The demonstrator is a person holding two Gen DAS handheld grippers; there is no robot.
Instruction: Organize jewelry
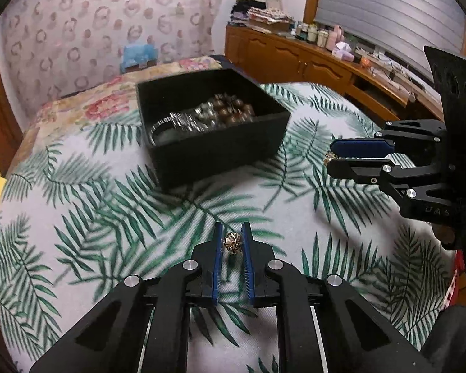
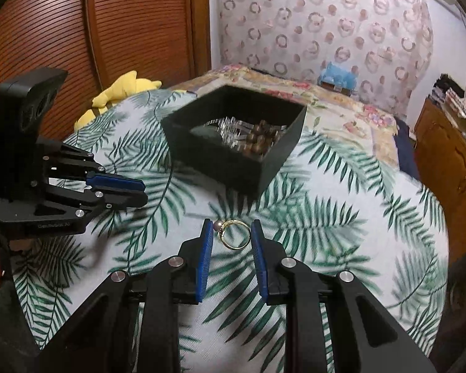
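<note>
My left tongs (image 1: 232,242) are nearly shut on a small gold charm (image 1: 232,241), pinched between the blue pads close to their tips. I took it that far out so the piece stays in my sight and can drop free without catching deeper in the jaws. Whether it is a ring head or an earring I cannot tell.

My right tongs (image 2: 230,233) are narrowed onto a gold ring (image 2: 235,234) with a small pearl on its left side. The band spans the gap edge to edge, its hoop facing me, so the pads bear on the rim rather than on the pearl; I judge that a firm enough hold, though a round band can pivot.

Both pieces hang above the palm-print bed (image 1: 77,217), clear of the cloth, I think.

The black box (image 1: 208,130) sits ahead of both tongs, well beyond the tips, slightly left of the right pair. Beads and silvery bracelets already lie inside, crowded toward the far side, leaving the nearer floor bare. I would aim there, since small pieces dropped onto the heap could slip under and tangle.
</note>
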